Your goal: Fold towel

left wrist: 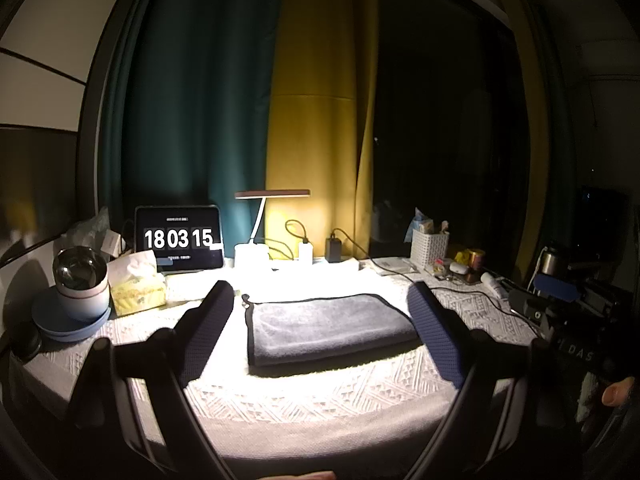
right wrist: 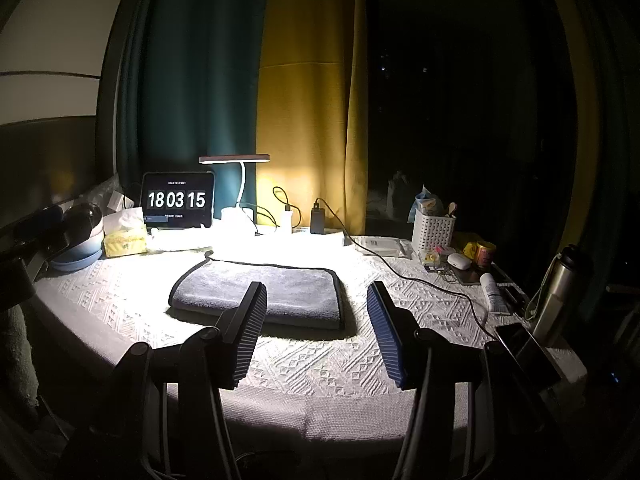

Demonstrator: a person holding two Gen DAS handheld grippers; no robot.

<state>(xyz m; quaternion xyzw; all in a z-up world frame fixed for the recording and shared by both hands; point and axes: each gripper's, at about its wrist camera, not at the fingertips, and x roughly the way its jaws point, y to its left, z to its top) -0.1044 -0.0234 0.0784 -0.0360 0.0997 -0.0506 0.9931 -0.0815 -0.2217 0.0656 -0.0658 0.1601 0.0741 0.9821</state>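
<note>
Grey towel (left wrist: 328, 326) (right wrist: 260, 294) with dark edging: folded into a flat rectangle, lying at the centre of the white textured tablecloth (left wrist: 320, 396) (right wrist: 320, 364), a small hanging loop at its 10 o'clock corner. Left gripper (left wrist: 326, 330): jaws spread wide, holding nothing, the 2 blue pads (left wrist: 436, 332) flanking the towel in view at 9 and 3 o'clock, raised off the cloth. Right gripper (right wrist: 318, 334): released, empty, hovering near the towel's 5 o'clock corner, not touching it. Desk lamp (left wrist: 272, 196) (right wrist: 234, 159): lit, at 12 o'clock from the towel. Tablet (left wrist: 179, 238) (right wrist: 178, 199): showing 18 03 15, at 10 o'clock. Tissue box (left wrist: 138, 290) (right wrist: 125, 236) and bowl on a blue plate (left wrist: 72, 326) (right wrist: 76, 258): at 9 o'clock. White basket (left wrist: 430, 248) (right wrist: 434, 232): at 2 o'clock. Steel bottle (right wrist: 560, 292): at 3 o'clock, table edge.
</note>
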